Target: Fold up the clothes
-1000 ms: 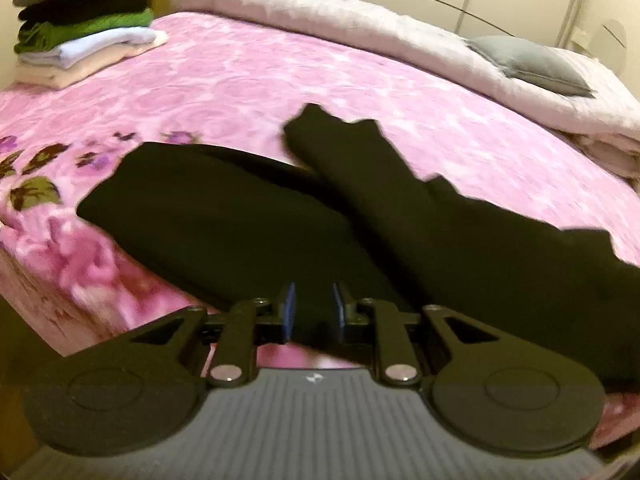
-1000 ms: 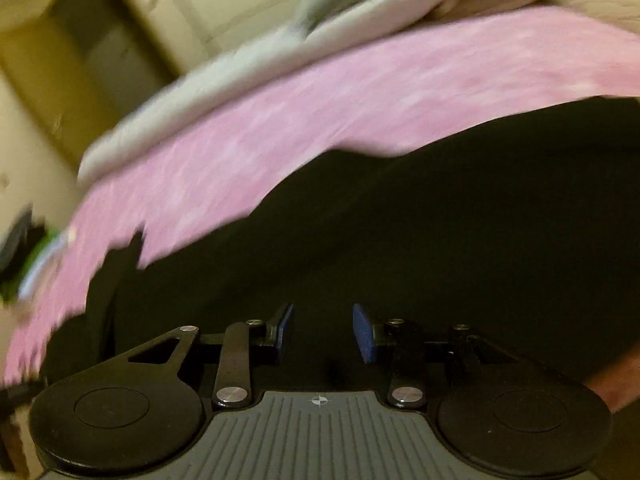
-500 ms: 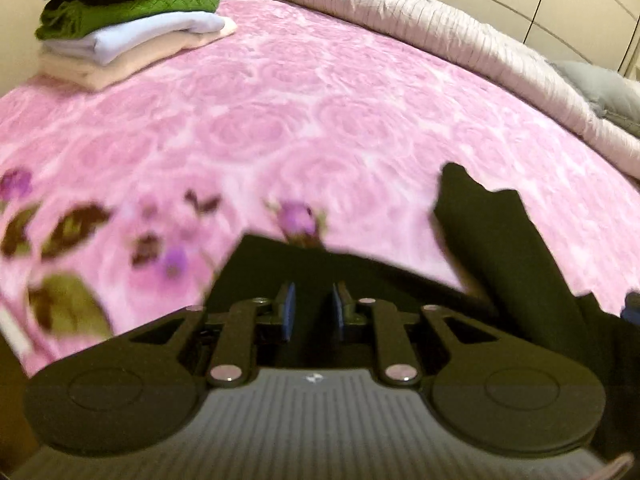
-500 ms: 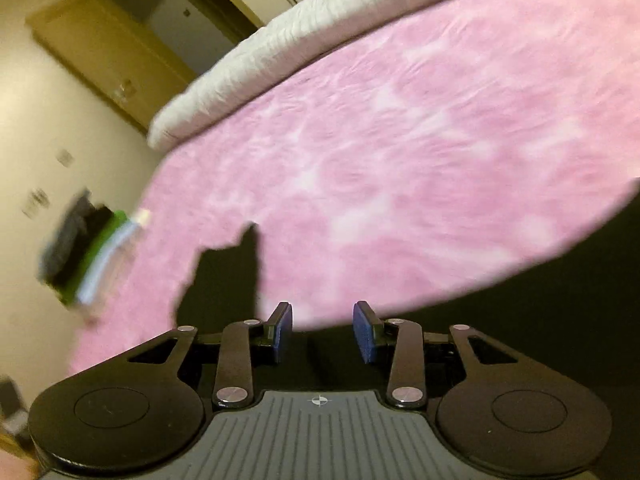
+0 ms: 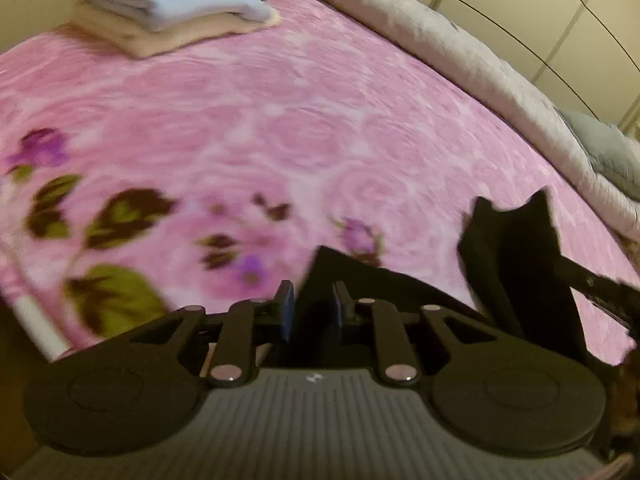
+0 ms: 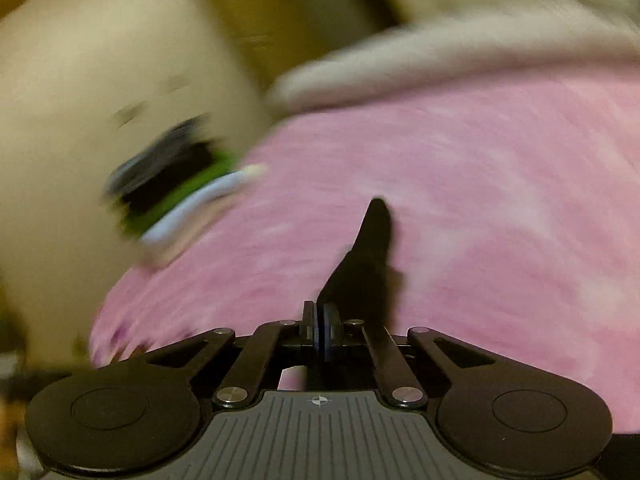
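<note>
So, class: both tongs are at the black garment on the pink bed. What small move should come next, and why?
Probably carry the gripped edge forward across the pink floral blanket. The right tongs are shut on the black cloth garment; the left tongs have its fabric between their fingers.

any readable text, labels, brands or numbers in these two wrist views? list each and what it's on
No readable text in either view.
Left gripper body: a small white emblem, too small to read; no letters.
Right gripper body: a small crosshair mark, a symbol only.
Stack of folded clothes, pink blanket, black garment: no labels or print visible; the right view is motion-blurred.
</note>
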A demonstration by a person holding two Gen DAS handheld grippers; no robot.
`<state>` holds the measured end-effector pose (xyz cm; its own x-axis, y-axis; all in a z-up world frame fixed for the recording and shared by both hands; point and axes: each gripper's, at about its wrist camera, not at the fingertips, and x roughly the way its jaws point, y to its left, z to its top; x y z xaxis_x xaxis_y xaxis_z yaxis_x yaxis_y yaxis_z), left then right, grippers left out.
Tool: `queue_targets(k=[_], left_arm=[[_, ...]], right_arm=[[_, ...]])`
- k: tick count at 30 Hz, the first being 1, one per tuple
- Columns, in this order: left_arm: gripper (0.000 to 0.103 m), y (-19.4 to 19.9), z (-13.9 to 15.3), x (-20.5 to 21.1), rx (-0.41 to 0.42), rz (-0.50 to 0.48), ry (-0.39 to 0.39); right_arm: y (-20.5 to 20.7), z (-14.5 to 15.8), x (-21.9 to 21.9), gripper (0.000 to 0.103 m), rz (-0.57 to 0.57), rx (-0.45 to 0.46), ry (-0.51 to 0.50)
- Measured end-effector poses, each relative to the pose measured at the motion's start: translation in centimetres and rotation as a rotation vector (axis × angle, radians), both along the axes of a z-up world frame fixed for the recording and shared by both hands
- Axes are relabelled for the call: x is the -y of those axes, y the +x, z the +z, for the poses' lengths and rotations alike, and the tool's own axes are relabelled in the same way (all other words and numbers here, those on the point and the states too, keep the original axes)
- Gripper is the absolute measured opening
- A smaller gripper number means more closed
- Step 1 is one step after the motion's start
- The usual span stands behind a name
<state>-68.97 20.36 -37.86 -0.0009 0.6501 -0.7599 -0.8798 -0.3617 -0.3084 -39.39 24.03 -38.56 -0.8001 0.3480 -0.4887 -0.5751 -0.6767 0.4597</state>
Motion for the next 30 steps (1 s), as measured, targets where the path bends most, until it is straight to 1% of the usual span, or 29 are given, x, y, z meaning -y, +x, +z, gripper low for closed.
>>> queue_targets(k=[2, 3, 4, 5, 6, 9, 11, 13, 16, 18, 20, 22, 25, 28, 30], left_arm=[[0.016, -0.7, 0.1, 1.2, 0.018, 0.036, 0.001], [0.016, -1.0, 0.0, 1.8, 0.034, 0.054, 0.001], [0.016, -1.4, 0.0, 2.4, 0.05, 0.072, 0.001], [0.016, -1.5, -0.1, 2.9, 0.07, 0.082, 0.001], [0.016, -1.5, -0.2, 3.4, 0.093, 0.086, 0.003], [0.017, -1.5, -0.7, 4.6, 0.162, 0.097, 0.009], [0.018, -1.4, -0.8, 5.3, 0.197, 0.104, 0.015], [0.018, -1.0, -0.5, 5.4, 0.206, 0.113, 0.033], [0.018, -0.7, 0.5, 5.3, 0.231, 0.125, 0.092], [0.021, -0.3, 0.8, 4.8, 0.249, 0.109, 0.104], [0.021, 0.1, 0.1, 4.1, 0.282, 0.102, 0.085], [0.021, 0.4, -1.3, 3.3, 0.329, 0.118, 0.058], [0.021, 0.4, -2.8, 2.7, 0.376, 0.176, 0.077], [0.02, 0.6, -3.3, 2.1, 0.399, 0.21, 0.103], [0.014, 0.8, -3.4, 1.8, 0.396, 0.218, 0.114]], right_arm=[[-2.7, 0.5, 3.6, 0.002, 0.152, 0.037, 0.036], [-3.9, 0.5, 5.3, 0.004, 0.21, 0.064, 0.051], [-4.7, 0.1, 6.8, 0.007, 0.237, 0.107, 0.064], [-5.2, -0.2, 8.1, 0.014, 0.257, 0.147, 0.072], [-5.3, -0.6, 8.9, 0.02, 0.258, 0.175, 0.069], [-2.9, -1.4, 9.8, 0.025, 0.187, 0.231, 0.039], [-0.5, -1.9, 9.9, 0.026, 0.113, 0.297, 0.035], [2.1, -2.3, 9.9, 0.026, 0.039, 0.357, 0.037], [6.1, -1.9, 10.7, 0.026, -0.057, 0.41, 0.049], [8.5, -1.4, 11.8, 0.026, -0.077, 0.434, 0.071], [9.4, -1.2, 13.1, 0.026, -0.058, 0.465, 0.116], [9.2, -1.2, 14.5, 0.026, -0.021, 0.495, 0.172], [8.1, -1.8, 16.2, 0.026, 0.036, 0.524, 0.237], [6.8, -2.9, 17.0, 0.026, 0.078, 0.57, 0.297], [6.4, -3.7, 17.4, 0.026, 0.109, 0.615, 0.335]])
